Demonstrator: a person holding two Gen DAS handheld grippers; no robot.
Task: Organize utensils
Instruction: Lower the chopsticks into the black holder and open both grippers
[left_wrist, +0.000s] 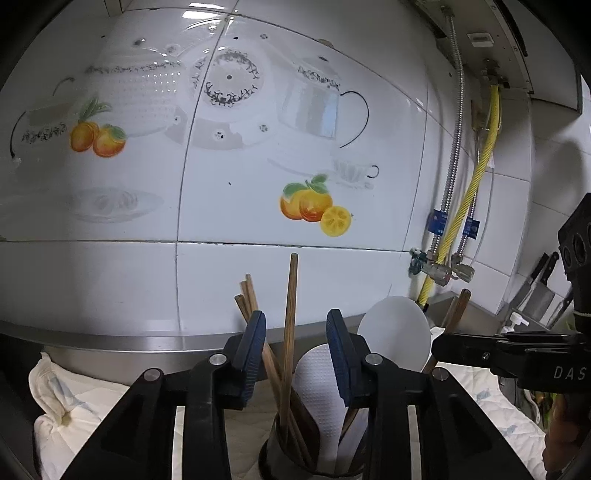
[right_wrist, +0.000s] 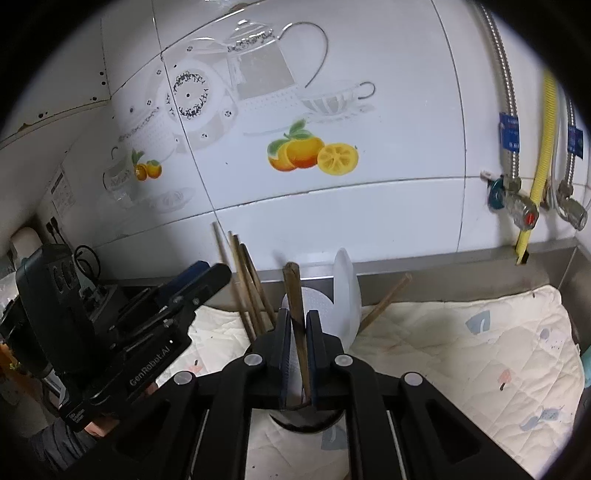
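A metal utensil cup (left_wrist: 275, 456) stands on a quilted cloth and holds several wooden chopsticks (left_wrist: 251, 299) and two white rice paddles (left_wrist: 395, 332). My left gripper (left_wrist: 295, 325) is open just above the cup, with one upright chopstick (left_wrist: 290, 314) between its fingers, untouched. My right gripper (right_wrist: 295, 321) is shut on a wooden chopstick (right_wrist: 295, 302) whose lower end reaches into the cup (right_wrist: 295, 424). The white paddles (right_wrist: 345, 288) and more chopsticks (right_wrist: 243, 277) stand behind it. The left gripper also shows in the right wrist view (right_wrist: 199, 277).
A pale quilted cloth (right_wrist: 461, 350) covers the steel counter (right_wrist: 461, 273). A tiled wall (left_wrist: 221, 184) stands close behind. Metal and yellow hoses with valves (right_wrist: 517, 195) hang at the right. Cleavers (left_wrist: 539, 291) rest at the far right. The right gripper's body (left_wrist: 509, 350) is beside the cup.
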